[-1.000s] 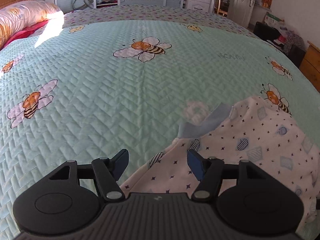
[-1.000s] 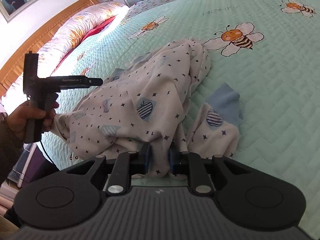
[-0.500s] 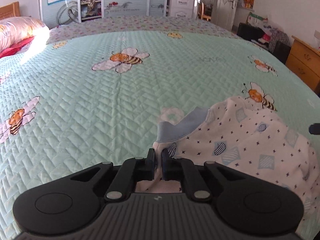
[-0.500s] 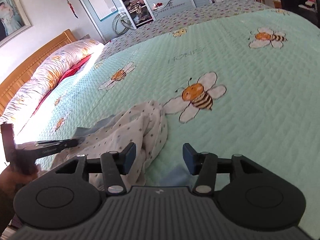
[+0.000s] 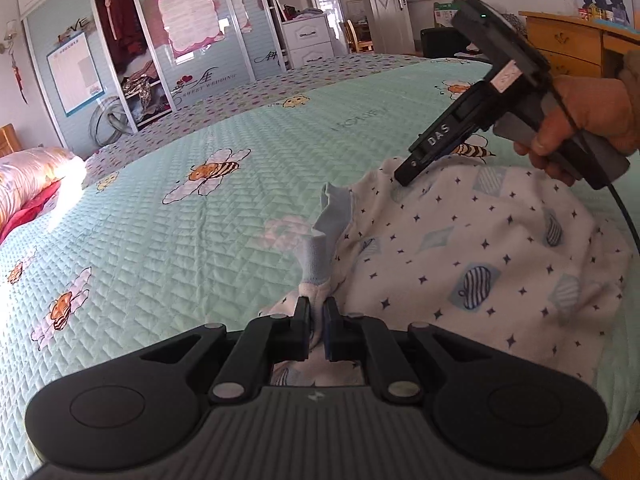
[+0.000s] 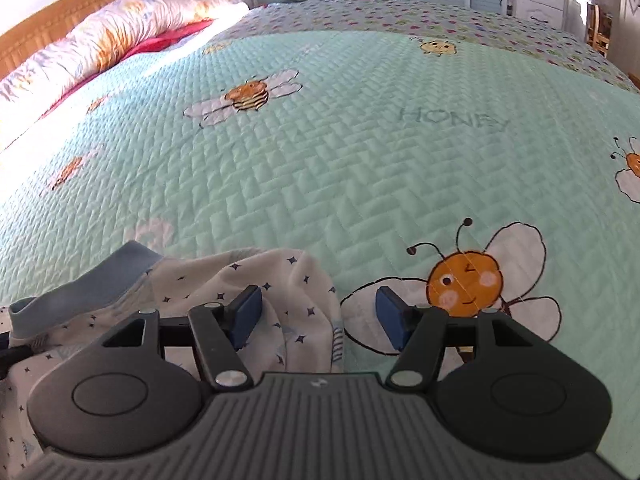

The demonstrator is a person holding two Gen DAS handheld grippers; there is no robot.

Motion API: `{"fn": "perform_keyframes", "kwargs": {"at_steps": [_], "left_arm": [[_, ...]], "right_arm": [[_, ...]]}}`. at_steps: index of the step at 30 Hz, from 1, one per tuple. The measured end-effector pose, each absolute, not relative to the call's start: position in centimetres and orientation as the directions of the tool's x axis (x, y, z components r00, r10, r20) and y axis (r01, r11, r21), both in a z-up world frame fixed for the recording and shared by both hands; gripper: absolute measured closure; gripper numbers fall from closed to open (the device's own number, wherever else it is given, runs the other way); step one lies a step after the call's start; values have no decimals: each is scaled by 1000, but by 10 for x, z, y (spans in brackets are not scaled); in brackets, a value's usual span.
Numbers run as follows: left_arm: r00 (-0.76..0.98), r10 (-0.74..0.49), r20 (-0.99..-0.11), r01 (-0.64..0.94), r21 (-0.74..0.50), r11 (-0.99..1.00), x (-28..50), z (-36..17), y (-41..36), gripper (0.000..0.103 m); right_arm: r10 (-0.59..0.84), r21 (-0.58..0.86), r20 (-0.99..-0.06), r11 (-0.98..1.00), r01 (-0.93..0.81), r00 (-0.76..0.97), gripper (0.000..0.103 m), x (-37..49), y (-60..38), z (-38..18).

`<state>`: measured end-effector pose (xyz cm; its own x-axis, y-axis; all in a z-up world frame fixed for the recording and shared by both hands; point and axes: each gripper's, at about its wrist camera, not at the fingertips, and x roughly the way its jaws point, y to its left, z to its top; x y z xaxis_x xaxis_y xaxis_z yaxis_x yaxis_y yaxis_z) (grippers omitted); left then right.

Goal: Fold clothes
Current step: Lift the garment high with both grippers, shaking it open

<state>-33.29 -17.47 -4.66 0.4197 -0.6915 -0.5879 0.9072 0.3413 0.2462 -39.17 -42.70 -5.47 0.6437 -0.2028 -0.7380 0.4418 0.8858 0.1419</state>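
The little star-print garment (image 5: 480, 256) is still a rumpled heap on the bee quilt (image 5: 200, 240), so this looks like the spreading-out stage. The left gripper (image 5: 316, 330) is pinching its edge by the blue cuff (image 5: 320, 256); a second ago it was spread. The right gripper (image 6: 318, 316) let go and is opening, fabric loose between its pads; I'd guess it needs another corner next.

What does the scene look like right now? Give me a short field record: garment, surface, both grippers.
garment: white star-print garment with light blue cuff, crumpled, not yet folded
surface: green quilted bee bedspread
left gripper: shut on garment fabric next to the cuff
right gripper: jaws opening, garment edge between them, pads not pressing it
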Motion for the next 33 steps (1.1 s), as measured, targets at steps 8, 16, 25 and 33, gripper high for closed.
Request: {"fn": "perform_keyframes", "kwargs": {"at_steps": [8,16,25,33], "left_arm": [[429,-689,-584,903,271,333,-343,-49,-172,97],[488,-703,-517,872,260,415,-344,-24,-156,97],[552,-774,-310,834,184,521,-353,51,-140,97],[624,-780,-56,775,178,607,-369,118,-131,97]], "right_arm": [[-213,89,-712,918,387,670,96,-400,-382,-47],[-465,-82,-515,863,498,720,96,-472,-326,0],[-558,-165,-286,829,534,779,96,-533,-290,78],[-520,-80,-121,854,513,846,96,-567,-281,138]]}}
